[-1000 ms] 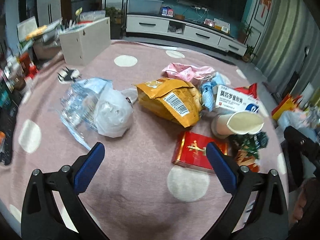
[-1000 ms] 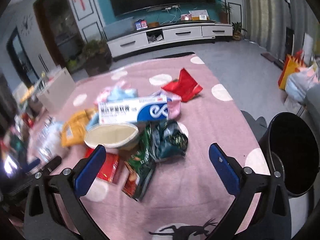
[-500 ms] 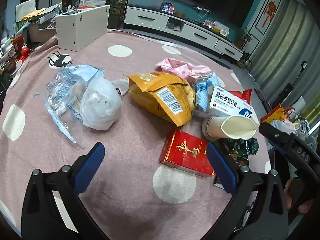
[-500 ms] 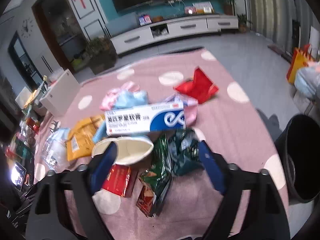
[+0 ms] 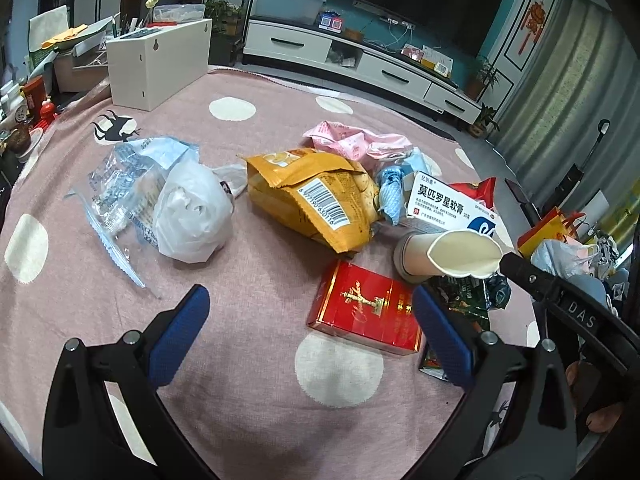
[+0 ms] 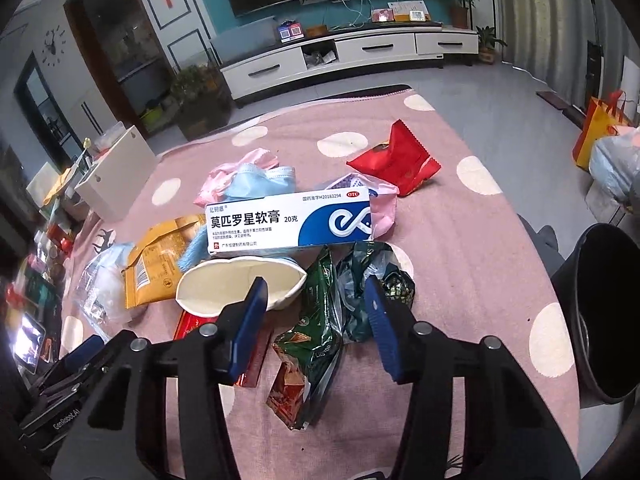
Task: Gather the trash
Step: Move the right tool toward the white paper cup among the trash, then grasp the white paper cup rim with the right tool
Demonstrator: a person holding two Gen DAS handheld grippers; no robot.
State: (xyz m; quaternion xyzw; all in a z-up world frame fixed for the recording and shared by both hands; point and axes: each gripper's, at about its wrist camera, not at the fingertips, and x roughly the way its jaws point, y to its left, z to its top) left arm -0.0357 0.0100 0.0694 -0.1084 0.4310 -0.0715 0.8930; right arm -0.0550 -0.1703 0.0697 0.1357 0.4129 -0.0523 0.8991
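Observation:
Trash lies on a pink dotted cloth [image 5: 256,312]: a white plastic bag [image 5: 192,212], an orange snack bag [image 5: 316,196], a red box [image 5: 366,308], a crushed paper cup [image 5: 452,252] and a white-blue ointment box [image 6: 288,220]. My left gripper [image 5: 310,332] is open and empty, just in front of the red box. My right gripper [image 6: 316,312] is half closed above a green snack wrapper [image 6: 320,320], its jaws on either side of it, with the paper cup [image 6: 240,288] at its left finger. It grips nothing that I can see.
A black trash bin [image 6: 600,312] stands at the right off the cloth's edge. A red wrapper [image 6: 396,160], pink and blue wrappers [image 6: 248,176] and a clear bag [image 5: 116,192] lie around. A white box [image 5: 156,64] stands far left.
My right gripper moved forward and down over the green wrapper, and its jaws narrowed from wide open to half closed. My left gripper shifted slightly and stayed open.

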